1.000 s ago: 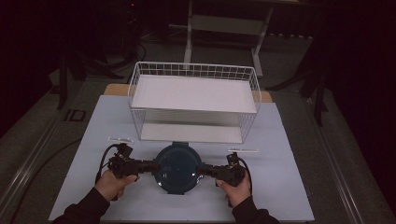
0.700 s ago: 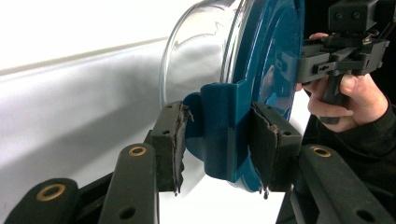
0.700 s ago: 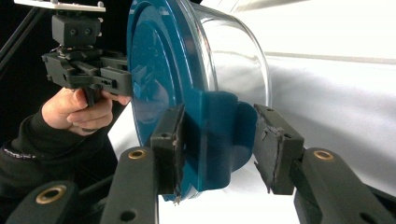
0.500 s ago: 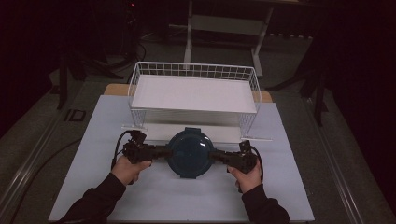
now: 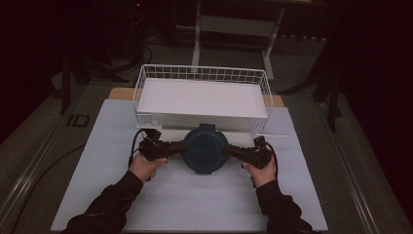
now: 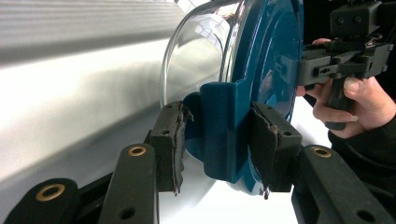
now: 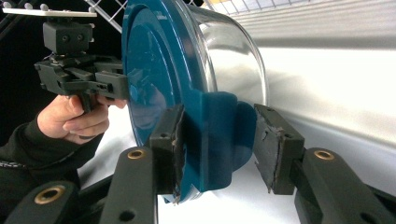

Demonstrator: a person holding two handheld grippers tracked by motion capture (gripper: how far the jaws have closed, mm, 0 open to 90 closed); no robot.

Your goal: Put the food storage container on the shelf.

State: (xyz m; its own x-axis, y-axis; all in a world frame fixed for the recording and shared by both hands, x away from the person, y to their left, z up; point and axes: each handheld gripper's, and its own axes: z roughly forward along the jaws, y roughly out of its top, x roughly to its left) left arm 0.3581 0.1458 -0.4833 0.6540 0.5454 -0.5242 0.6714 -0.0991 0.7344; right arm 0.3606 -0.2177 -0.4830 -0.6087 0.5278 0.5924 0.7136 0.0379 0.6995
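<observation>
As both hands press in from either side, the glass bowl with its blue lid (image 5: 205, 148) hangs between the two tools, just in front of the wire basket (image 5: 141, 87) and no longer down near the table's near edge, where it was a second ago. The left gripper (image 5: 178, 148) is clamped tight on the lid's side tab (image 6: 219, 130), and its pads (image 6: 172, 140) squeeze that tab from both sides in the left gripper view. The right gripper (image 5: 230, 151) holds the opposite tab (image 7: 219, 135): one pad presses the lid's face, while the other stands close by the tab's far side (whether it quite touches I cannot tell). That carry away from the person has brought the bowl up to the basket's front wall, so I judge that the next stretch is a lift over the rim and a setting-down on the white liner (image 5: 202, 97) inside. Beyond the basket the room is dark. No brand, label or writing can be read on the lid, the bowl or the basket.
</observation>
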